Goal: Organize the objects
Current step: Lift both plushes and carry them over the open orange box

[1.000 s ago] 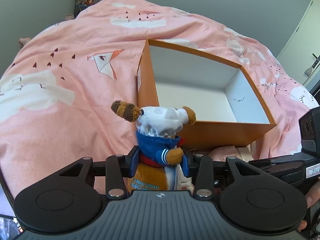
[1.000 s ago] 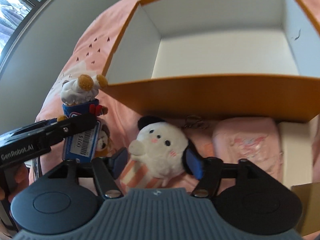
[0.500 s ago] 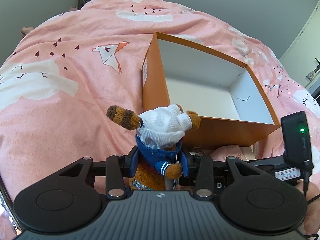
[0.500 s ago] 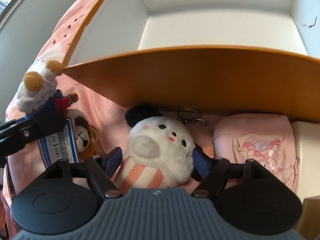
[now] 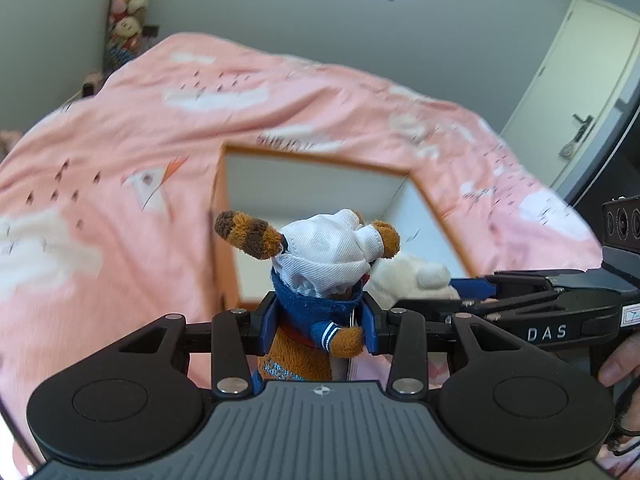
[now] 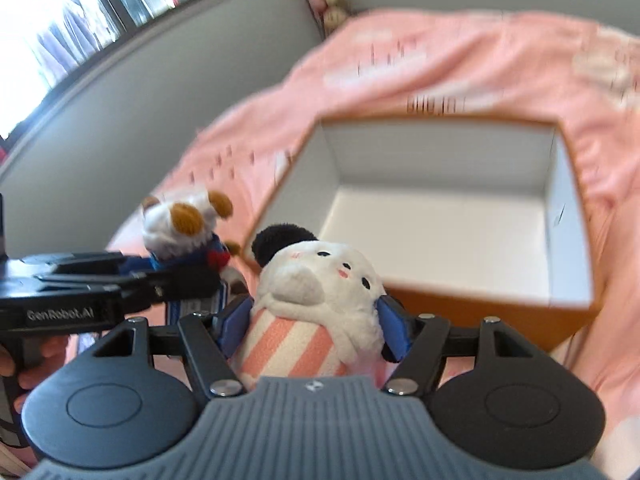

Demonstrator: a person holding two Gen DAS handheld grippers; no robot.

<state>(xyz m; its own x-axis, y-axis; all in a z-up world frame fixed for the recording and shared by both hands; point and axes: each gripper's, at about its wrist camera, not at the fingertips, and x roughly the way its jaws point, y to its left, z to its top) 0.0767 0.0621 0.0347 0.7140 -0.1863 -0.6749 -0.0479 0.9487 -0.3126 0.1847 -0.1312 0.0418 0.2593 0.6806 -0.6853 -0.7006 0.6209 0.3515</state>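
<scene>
Pink bed [image 5: 120, 240]; plush bear [image 5: 320, 280] between left tongs [image 5: 318, 326]

left gripper [image 5: 318, 328]: black linkage bars with silver screw heads, two round black discs at the sides, a grey ribbed housing bearing a small white cross mark
left fingers [image 5: 267, 325]: blue pads on black carriers
right gripper [image 6: 316, 322]: same black-and-grey build, silver screws, white mark on the ribbed housing
right fingers [image 6: 394, 330]: blue pads
markings: white letters "DAS" on one black side, "GenRobot.AI" on the other
</scene>
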